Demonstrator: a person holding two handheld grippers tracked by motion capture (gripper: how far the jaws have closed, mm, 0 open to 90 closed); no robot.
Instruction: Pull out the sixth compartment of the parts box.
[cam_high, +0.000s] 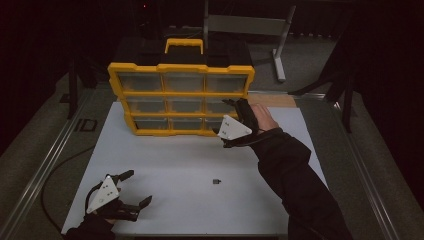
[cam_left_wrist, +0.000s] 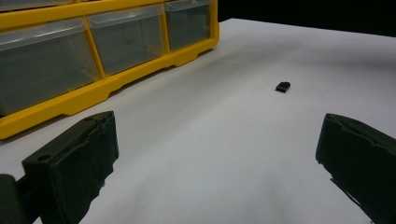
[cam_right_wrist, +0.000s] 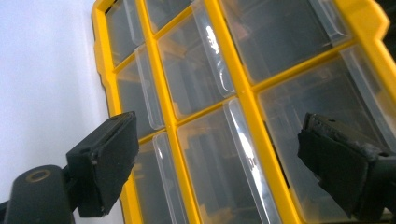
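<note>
A yellow organiser (cam_high: 181, 67) with three rows of clear drawers stands upright at the back of the white board (cam_high: 200, 210). My right gripper (cam_high: 226, 121) is turned on its side at the organiser's lower right drawers, open. In the right gripper view its jaws (cam_right_wrist: 219, 135) stand wide apart in front of the clear drawers, with the yellow frame (cam_right_wrist: 364, 18) close behind. My left gripper (cam_high: 140, 186) rests open at the board's front left, holding nothing. A small black part (cam_high: 216, 181) lies on the board; the left gripper (cam_left_wrist: 217, 135) points toward that part (cam_left_wrist: 283, 87).
Metal rails (cam_high: 45, 165) run along both sides of the board. A grey metal stand (cam_high: 279, 50) is behind the organiser. A cable (cam_high: 55, 170) trails off the board's left. A dark sleeve (cam_high: 300, 185) crosses the board's right front.
</note>
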